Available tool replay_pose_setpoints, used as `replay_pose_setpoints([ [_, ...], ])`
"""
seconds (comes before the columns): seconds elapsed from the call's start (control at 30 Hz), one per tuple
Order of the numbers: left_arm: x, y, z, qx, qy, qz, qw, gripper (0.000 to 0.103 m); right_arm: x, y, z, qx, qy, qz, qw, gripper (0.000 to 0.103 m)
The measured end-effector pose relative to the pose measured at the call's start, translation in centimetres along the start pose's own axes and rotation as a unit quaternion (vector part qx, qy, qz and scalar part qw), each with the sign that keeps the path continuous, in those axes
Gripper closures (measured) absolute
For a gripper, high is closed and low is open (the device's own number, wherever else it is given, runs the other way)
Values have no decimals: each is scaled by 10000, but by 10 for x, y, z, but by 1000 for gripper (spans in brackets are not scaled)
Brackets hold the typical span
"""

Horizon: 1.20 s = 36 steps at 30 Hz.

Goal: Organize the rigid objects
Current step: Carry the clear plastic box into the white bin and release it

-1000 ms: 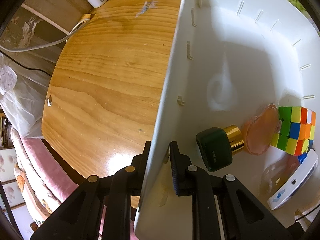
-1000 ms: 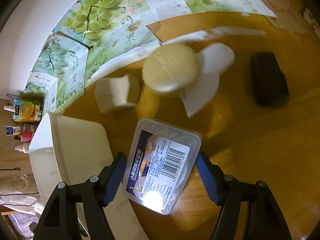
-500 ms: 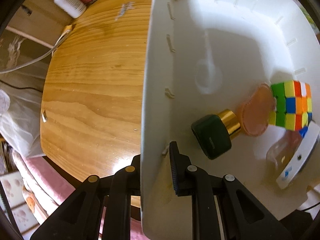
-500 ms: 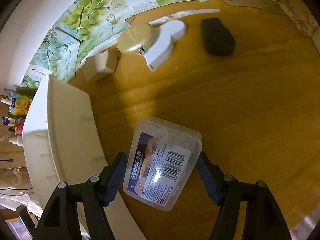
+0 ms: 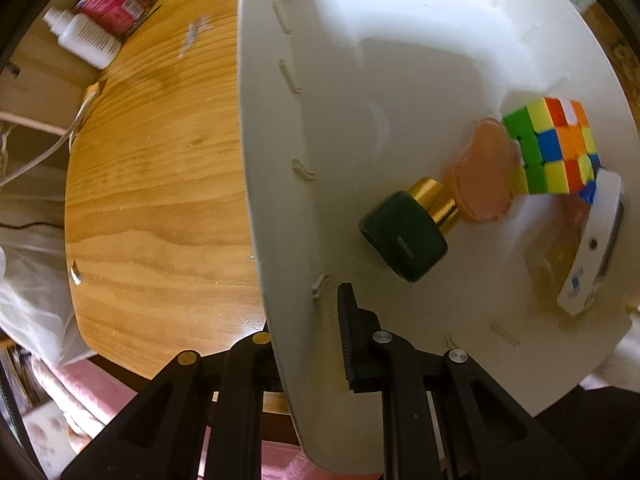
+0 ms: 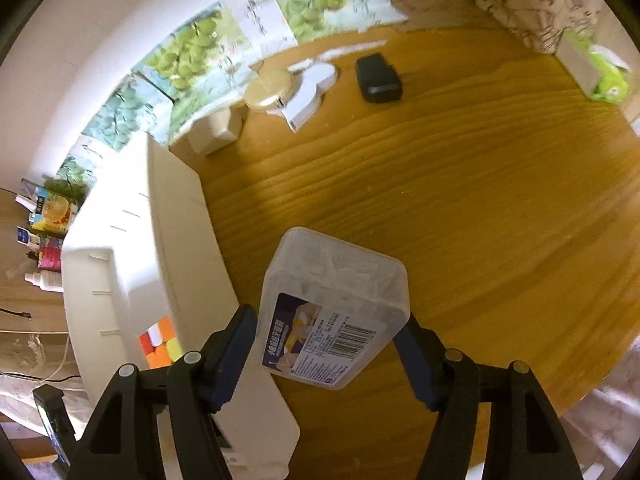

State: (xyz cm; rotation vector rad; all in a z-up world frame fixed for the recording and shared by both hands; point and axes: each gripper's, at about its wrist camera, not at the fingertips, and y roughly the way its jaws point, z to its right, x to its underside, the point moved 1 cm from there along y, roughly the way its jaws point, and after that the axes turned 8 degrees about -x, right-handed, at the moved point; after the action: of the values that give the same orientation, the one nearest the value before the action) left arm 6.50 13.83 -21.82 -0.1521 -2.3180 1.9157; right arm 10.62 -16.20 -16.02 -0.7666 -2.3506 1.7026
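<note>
On the counter (image 5: 160, 184), far left of the bin (image 5: 400, 80) in the left wrist view, stand a white bottle (image 5: 86, 42) and a red pack (image 5: 114, 0), with a white cable (image 5: 48, 148) trailing nearer. Just right of that bare wood rises the bin's white side wall, and the left tool (image 5: 308, 344) is clenched on this wall, one finger outside it and the ribbed finger (image 5: 352, 344) inside. Further right, on the bin's floor, lie a dark green cap with a gold collar (image 5: 404, 240), then a peach disc (image 5: 484, 172) touching it, then a colour cube (image 5: 552, 148) against the disc, and last a white device (image 5: 592, 248) leaning at the bin's right wall.

From the right wrist view, the bin (image 6: 168, 248) sits left, the cube (image 6: 160, 342) showing inside it. Right of the bin's rim, the right tool (image 6: 326, 344) grasps a clear box (image 6: 336, 308) with a barcode label, held clear above the counter (image 6: 460, 200) just beside the bin, its jaws closing on the box's sides. Well beyond the bin, near the grape-print wall, rest a cream block (image 6: 216, 132), a tan disc (image 6: 268, 90), a white piece (image 6: 312, 92) and, rightmost, a black case (image 6: 378, 78)
</note>
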Motion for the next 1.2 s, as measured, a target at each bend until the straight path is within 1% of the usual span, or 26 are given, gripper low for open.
replay_pose_setpoints([
  [0.13,2,-1,4,73,282,39,9996,86,14,-24,-11,-7,-143,432,9990,34],
  [0.23,1,-3,6,115,514,82,9986,86,26,-44,-20,-108,-322,822,9960,34],
  [0.3,-1,-5,11,115,655,124,9977,86,33,-52,-25,-202,-406,1017,9938,34],
  [0.37,-6,-5,7,122,779,175,9967,86,39,-57,-36,-293,-544,1226,9905,34],
  [0.47,-6,-6,8,156,961,268,9949,86,47,-62,-50,-395,-763,1439,9858,34],
  [0.57,-1,-10,13,240,1068,356,9934,86,57,-65,-65,-587,-1056,1622,9793,34],
  [0.63,-3,-12,12,293,1099,373,9928,86,62,-64,-71,-741,-1178,1659,9763,34],
  [0.7,-4,-17,10,276,1141,450,9921,86,65,-63,-78,-956,-1254,1654,9735,34],
  [0.77,-4,-20,11,251,1191,500,9913,86,68,-63,-85,-1063,-1353,1651,9712,34],
  [0.9,-6,-19,10,270,1214,472,9911,86,73,-62,-98,-1084,-1619,1685,9663,34],
  [0.93,5,-21,13,274,1209,472,9912,86,73,-61,-100,-1095,-1685,1691,9649,34],
  [1.03,4,-25,12,258,1210,453,9913,86,77,-62,-107,-1144,-1893,1713,9601,36],
  [1.1,-1,-25,12,234,1206,449,9914,86,81,-65,-110,-1208,-2042,1801,9546,36],
  [1.2,-3,-18,15,207,1170,433,9920,86,86,-70,-117,-1152,-2325,1926,9464,36],
])
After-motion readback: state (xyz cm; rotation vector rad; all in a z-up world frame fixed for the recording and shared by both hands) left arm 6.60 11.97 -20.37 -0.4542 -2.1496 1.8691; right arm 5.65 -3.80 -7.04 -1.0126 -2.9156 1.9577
